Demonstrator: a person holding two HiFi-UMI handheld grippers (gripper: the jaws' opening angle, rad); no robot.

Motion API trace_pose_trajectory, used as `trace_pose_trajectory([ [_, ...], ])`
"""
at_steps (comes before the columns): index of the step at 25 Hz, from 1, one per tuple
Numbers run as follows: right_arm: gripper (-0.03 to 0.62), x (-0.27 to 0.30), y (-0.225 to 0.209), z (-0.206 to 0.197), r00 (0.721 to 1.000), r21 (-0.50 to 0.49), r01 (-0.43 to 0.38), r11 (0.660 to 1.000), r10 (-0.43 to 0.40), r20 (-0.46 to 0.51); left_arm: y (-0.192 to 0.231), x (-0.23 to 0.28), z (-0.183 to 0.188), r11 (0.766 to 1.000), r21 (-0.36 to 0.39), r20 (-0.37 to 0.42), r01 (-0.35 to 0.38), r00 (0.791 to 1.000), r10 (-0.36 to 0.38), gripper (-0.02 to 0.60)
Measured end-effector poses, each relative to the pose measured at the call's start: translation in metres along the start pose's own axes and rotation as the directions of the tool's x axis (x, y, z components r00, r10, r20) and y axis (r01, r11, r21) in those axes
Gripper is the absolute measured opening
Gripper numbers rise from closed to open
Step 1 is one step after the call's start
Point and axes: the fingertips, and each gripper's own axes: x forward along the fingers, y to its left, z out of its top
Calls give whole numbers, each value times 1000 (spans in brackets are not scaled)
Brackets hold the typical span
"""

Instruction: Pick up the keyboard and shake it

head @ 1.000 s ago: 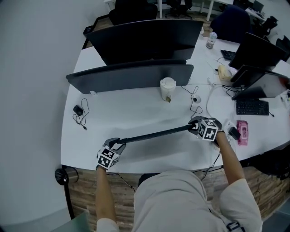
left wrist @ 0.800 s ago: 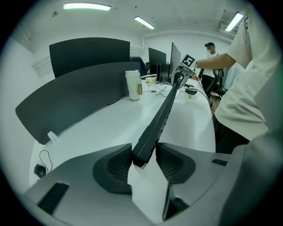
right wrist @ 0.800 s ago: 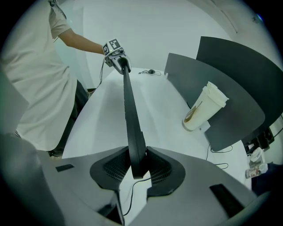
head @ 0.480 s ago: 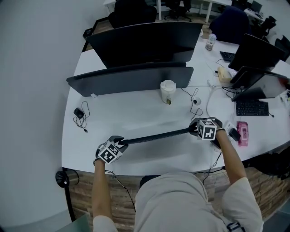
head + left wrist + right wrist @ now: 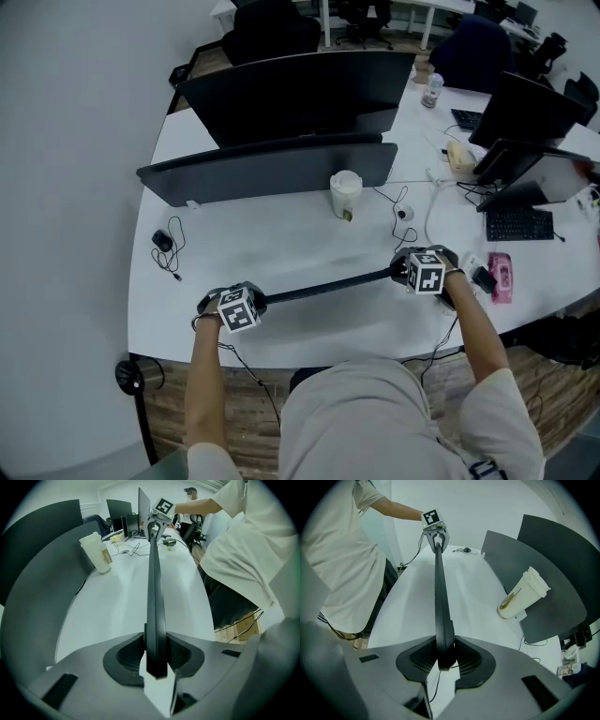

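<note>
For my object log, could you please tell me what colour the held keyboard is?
The keyboard is black, clearest in the left gripper view.

On the white table (image 5: pixel 281 246) a paper cup (image 5: pixel 345 190), a corded mouse (image 5: pixel 162 241) and loose cables (image 5: pixel 405 211) are set before a dark monitor (image 5: pixel 267 171); a pink object (image 5: pixel 501 275) is laid near the right edge.

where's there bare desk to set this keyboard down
The widest bare patch of white desk lies under the held keyboard, bordered by the nearer dark screen, the mouse at left, the paper cup and the front edge. Right of the cup it is crowded: cables, a pink item, a second keyboard.
</note>
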Motion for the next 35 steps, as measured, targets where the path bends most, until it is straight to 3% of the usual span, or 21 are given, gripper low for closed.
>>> trace_pose_trajectory([
  [4,123,0,-2,-2,999,-6,36,999,-36,-7,3,2,-1,998,45,-42,-39,998,41,117],
  [7,123,-4,-13,-1,994,-37,108,993,-109,-15,10,8,-8,994,55,-67,-91,993,95,112],
  [9,123,-11,-22,2,985,-62,172,983,-174,-20,18,4,-5,986,65,-62,-156,985,160,110],
  [11,123,-22,-33,7,968,-91,247,965,-250,-26,32,-7,0,958,92,-45,-273,959,278,112],
  [14,123,-45,-51,15,916,-167,388,907,-399,-37,51,-25,9,883,105,-18,-457,887,461,112],
  [17,123,-74,-70,23,827,-259,530,807,-560,-53,69,-48,20,776,103,-12,-623,779,627,110],
  [19,123,-95,-79,29,770,-297,595,747,-635,-57,77,-66,28,701,107,-11,-705,705,709,112],
  [22,123,-122,-81,38,721,-318,642,698,-690,-59,83,-92,39,620,112,-5,-776,624,782,110],
  [29,123,-172,-73,48,590,-310,760,572,-806,-40,86,-152,60,478,125,13,-870,483,876,114],
  [35,123,-204,-53,62,521,-330,799,502,-853,-36,74,-181,65,407,126,40,-905,414,909,114],
])
